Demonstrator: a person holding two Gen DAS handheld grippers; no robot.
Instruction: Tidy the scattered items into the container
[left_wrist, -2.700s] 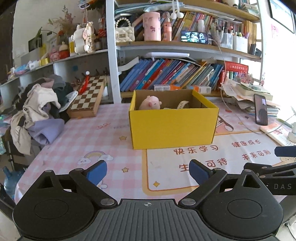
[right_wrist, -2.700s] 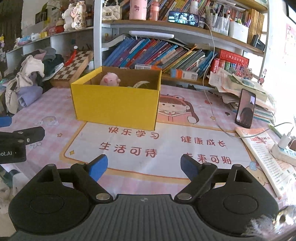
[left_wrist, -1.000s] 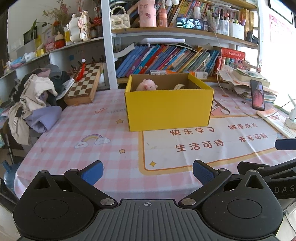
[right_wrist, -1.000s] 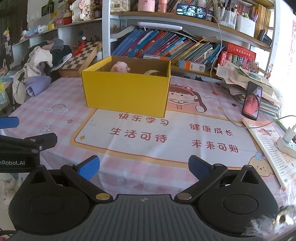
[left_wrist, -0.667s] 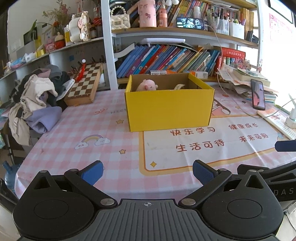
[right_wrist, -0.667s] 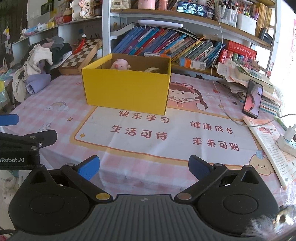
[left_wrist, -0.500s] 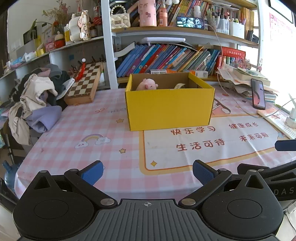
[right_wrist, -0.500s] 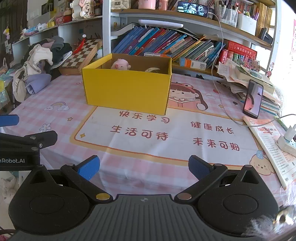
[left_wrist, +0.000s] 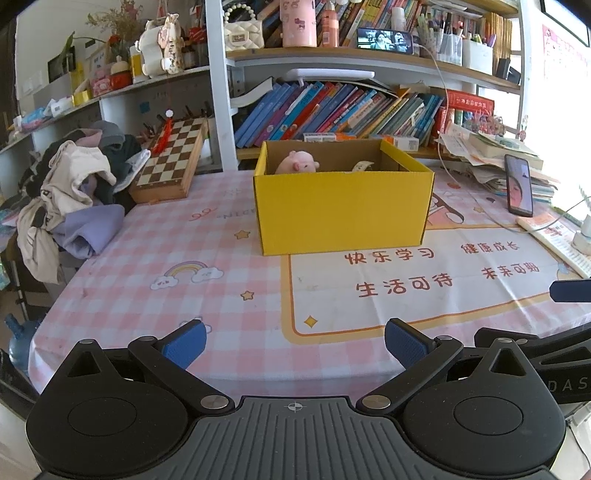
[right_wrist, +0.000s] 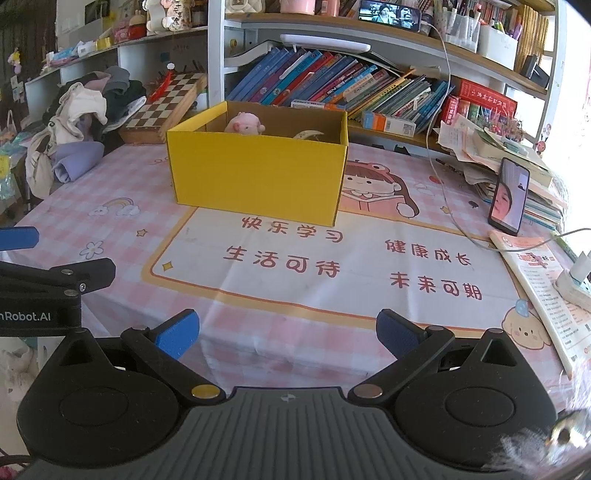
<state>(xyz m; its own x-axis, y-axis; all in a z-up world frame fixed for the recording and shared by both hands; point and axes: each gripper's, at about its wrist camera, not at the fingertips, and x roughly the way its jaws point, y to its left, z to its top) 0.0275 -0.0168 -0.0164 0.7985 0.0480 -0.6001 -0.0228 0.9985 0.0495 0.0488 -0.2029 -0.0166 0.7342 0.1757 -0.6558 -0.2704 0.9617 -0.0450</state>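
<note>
You've backed both claws away from the yellow cardboard box (left_wrist: 343, 212) at 12 o'clock; left claw (left_wrist: 293, 345) and right claw (right_wrist: 288, 334) gape empty, pink plush pig (left_wrist: 298, 161) inside, so tidying looks done.

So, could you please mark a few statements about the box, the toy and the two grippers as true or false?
1. The pink plush toy sits inside the yellow box. True.
2. The left gripper is shut on the toy. False: it is open and empty.
3. The right gripper is open. True.
4. The chessboard lies inside the box. False: it leans by the shelf, left of the box.
</note>
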